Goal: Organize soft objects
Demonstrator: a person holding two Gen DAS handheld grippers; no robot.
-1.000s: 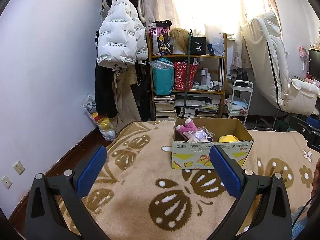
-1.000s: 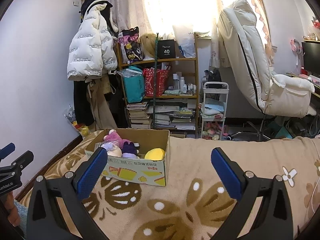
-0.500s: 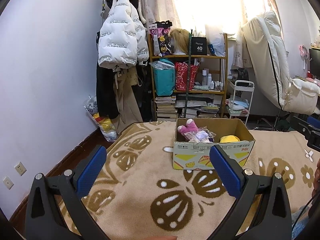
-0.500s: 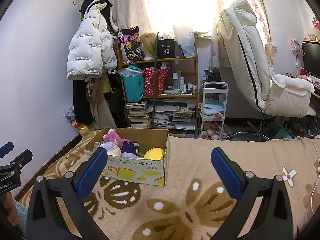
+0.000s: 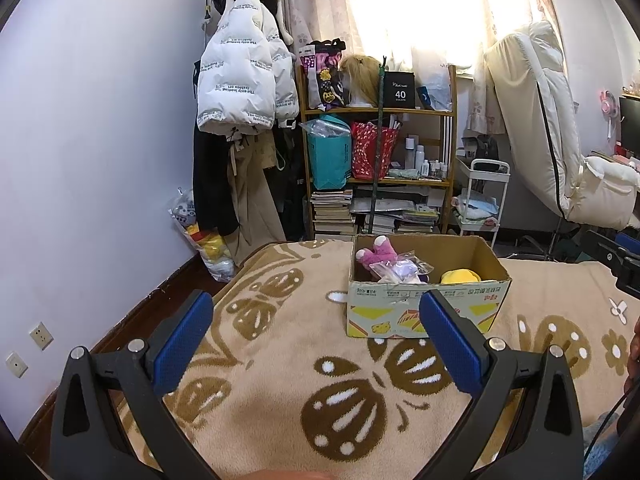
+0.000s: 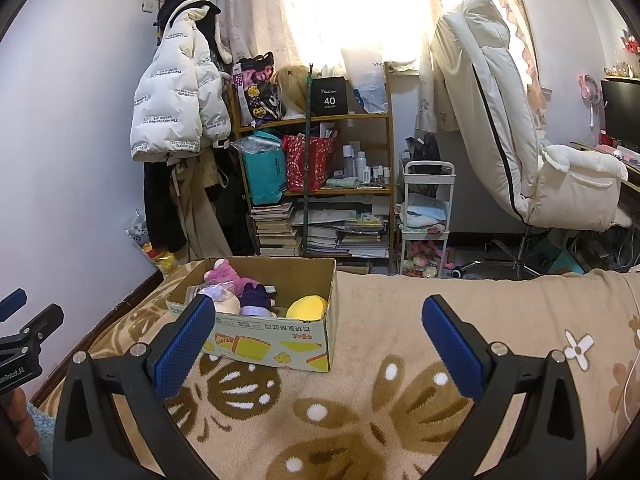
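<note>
Left wrist view: the left gripper (image 5: 316, 332) is held spread wide and empty above the patterned beige blanket (image 5: 280, 360). The cardboard box (image 5: 424, 312) of plush toys (image 5: 378, 254) is set near the blanket's far edge. The right gripper (image 6: 320, 336) is likewise spread, empty.

A lived-in bedroom at home. A bed with a tan patterned blanket (image 5: 280, 360) fills the foreground. Beyond its foot stands a wooden shelf (image 6: 316, 118) crammed with bags, bottles and stacked books. Left of the shelf hangs a white puffer jacket (image 6: 176, 100); right of it, a padded white chair (image 6: 520, 140) beside the curtained window (image 5: 400, 8).
</note>
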